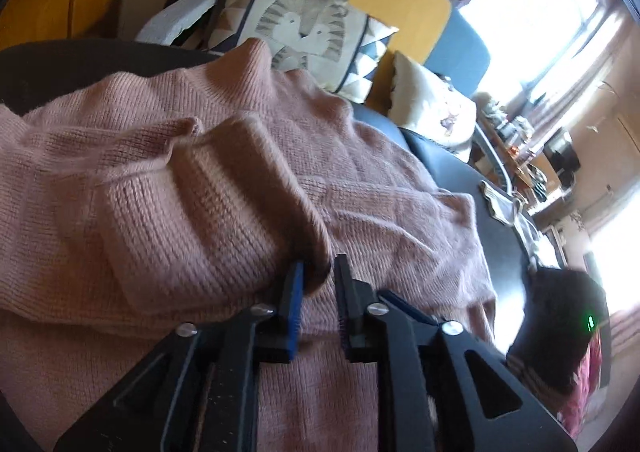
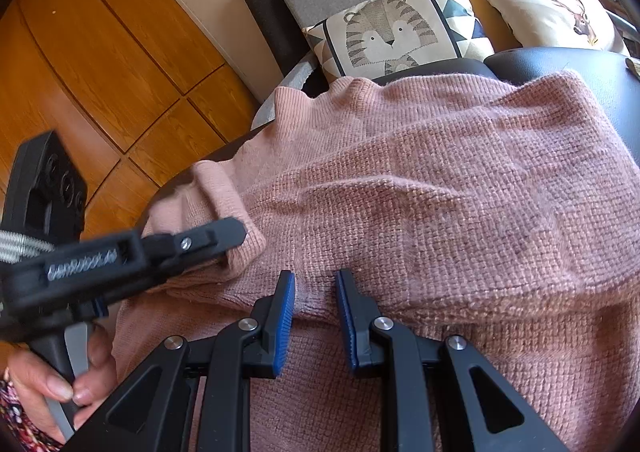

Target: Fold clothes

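Sweater: pink knit sweater spread over a dark leather seat, one sleeve folded across the body.
Left claw: jaws narrowly parted around the sleeve cuff, pads not pressing it.
Right claw: jaws a little apart, tips resting on a fold of the knit, gripping nothing.
Hand: holds the left tool's handle.
Behind: tiger cushion.
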Available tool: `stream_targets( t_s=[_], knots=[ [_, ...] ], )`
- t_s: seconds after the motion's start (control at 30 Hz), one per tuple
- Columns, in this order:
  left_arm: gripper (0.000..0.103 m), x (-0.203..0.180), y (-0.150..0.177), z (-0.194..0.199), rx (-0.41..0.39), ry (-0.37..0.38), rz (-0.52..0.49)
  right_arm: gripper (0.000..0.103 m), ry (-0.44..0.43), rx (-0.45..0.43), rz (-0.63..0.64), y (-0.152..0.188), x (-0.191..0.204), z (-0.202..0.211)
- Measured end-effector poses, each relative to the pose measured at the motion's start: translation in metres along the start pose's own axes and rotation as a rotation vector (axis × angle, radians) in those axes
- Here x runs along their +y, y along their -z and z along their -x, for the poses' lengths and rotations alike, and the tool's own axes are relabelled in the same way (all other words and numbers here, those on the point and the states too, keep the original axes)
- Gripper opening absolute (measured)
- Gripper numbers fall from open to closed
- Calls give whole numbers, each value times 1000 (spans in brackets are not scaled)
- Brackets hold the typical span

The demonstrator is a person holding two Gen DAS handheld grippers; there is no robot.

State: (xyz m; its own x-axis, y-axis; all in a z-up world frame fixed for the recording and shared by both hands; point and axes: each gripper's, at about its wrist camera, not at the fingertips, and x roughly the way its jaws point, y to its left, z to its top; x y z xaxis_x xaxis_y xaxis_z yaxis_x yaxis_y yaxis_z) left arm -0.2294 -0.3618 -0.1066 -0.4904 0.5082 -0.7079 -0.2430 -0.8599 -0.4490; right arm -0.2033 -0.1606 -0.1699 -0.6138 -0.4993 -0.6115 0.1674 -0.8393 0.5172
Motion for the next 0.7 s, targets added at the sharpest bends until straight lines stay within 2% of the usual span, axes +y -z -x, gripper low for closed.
stream_targets(
  t_s=[0.1,0.17,0.23,0.33,0.43,0.53,0.63,0.67,0.7],
  knots=[
    [23,-6,5,12,-8,24,-57,21,0,1,1,0,-1,1],
    [23,-10,5,26,-58,46,-82,21,1,1,1,-1,0,0],
    [23,-5,8,45,-135,33,-101,21,-2,0,-1,0,0,0],
    [23,18,9,75,-264,-71,-84,21,-6,-1,-3,0,0,0],
    [23,64,9,95,-342,-253,31,21,6,-1,6,0,1,1],
    [23,117,7,94,-296,-383,158,21,45,6,36,0,7,1],
    [22,153,7,83,-217,-434,202,21,105,46,97,-4,20,0],
    [22,163,8,81,-205,-434,217,21,126,62,126,-8,26,1],
    [22,168,9,82,-219,-403,231,21,131,57,152,-12,33,4]
  ],
)
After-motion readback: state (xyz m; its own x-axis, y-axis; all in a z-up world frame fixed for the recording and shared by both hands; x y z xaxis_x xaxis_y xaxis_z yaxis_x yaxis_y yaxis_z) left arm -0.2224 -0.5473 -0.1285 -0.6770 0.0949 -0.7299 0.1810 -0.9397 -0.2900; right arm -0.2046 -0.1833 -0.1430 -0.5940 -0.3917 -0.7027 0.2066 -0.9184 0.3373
